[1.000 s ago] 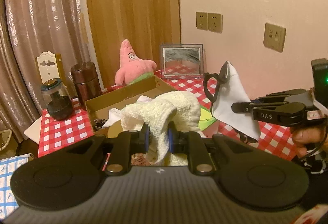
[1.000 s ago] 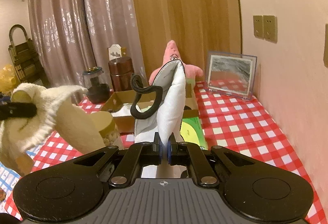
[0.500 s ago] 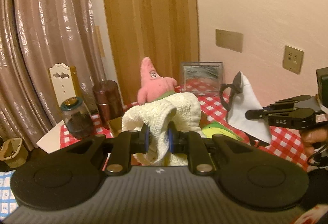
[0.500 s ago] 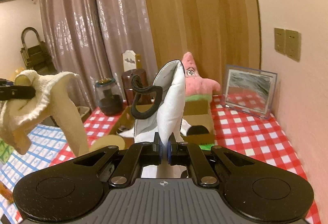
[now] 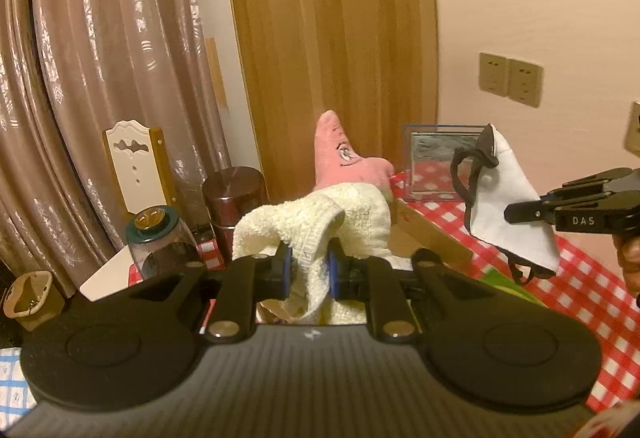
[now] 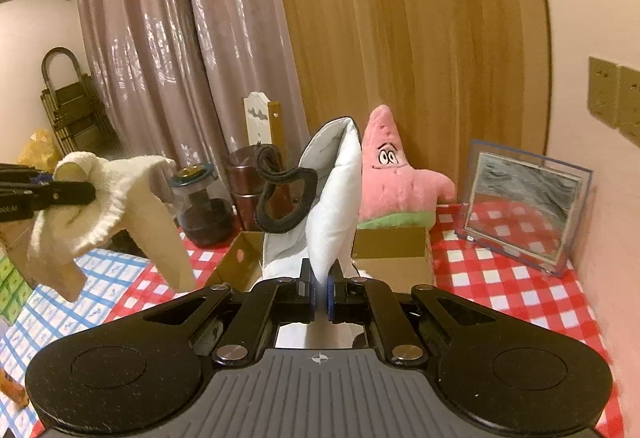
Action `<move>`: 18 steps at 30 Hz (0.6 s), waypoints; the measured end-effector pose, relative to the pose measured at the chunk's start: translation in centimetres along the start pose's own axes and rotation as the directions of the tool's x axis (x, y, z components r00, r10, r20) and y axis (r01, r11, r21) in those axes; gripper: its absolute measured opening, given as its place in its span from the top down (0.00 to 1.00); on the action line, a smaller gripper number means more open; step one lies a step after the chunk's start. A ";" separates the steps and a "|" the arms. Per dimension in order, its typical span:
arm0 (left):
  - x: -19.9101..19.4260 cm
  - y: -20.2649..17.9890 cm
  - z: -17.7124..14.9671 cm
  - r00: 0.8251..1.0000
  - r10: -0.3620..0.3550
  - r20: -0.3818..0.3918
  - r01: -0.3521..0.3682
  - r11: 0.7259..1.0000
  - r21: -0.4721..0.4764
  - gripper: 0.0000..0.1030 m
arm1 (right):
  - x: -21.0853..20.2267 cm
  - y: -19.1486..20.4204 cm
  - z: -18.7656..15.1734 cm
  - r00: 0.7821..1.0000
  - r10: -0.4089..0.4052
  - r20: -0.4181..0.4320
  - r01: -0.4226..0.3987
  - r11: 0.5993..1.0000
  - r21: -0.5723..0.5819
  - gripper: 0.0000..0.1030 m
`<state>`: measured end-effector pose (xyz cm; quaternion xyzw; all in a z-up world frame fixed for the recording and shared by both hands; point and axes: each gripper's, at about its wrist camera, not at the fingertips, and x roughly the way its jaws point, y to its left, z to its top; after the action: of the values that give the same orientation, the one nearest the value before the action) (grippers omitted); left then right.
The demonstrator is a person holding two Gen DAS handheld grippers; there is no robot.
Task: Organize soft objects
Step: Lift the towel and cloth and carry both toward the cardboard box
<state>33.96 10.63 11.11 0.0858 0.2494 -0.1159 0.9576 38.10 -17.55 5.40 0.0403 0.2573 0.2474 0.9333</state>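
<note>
Loosely bunched cream terry towel [image 5: 320,222]

Your colours, thing by thing.
You see a cream towel [image 5: 320,222], a white mask [image 6: 336,205] with black straps, a pink starfish toy [image 6: 396,181], and a red-and-white checked tablecloth [image 6: 500,290].

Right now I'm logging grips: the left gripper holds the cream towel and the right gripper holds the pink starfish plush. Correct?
Not quite. The left gripper does hold the cream towel, but the right gripper pinches a white face mask. The right wrist view shows the pink starfish plush sitting behind the cardboard box.
</note>
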 end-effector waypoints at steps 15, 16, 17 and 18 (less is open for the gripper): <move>15.0 0.9 -1.4 0.998 0.016 -0.061 -0.017 1.000 -0.002 0.85 | 10.6 -4.0 1.5 0.997 -0.017 -0.077 0.019 1.000 0.024 0.95; 15.9 0.9 -1.5 0.998 0.016 -0.066 -0.016 1.000 -0.002 0.85 | 11.1 -4.2 1.4 0.996 -0.021 -0.081 0.023 0.999 0.024 0.95; 16.7 0.9 -1.6 0.997 0.017 -0.070 -0.017 1.000 0.000 0.85 | 11.6 -4.3 1.4 0.996 -0.024 -0.086 0.026 0.999 0.024 0.95; 17.5 0.8 -1.7 0.997 0.019 -0.077 -0.019 1.000 0.006 0.85 | 12.3 -4.5 1.2 0.995 -0.026 -0.095 0.029 0.999 0.028 0.95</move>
<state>48.30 8.63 1.02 0.0949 0.2851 -0.1041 0.9481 49.82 -15.47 -0.08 0.0387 0.3052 0.2322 0.9227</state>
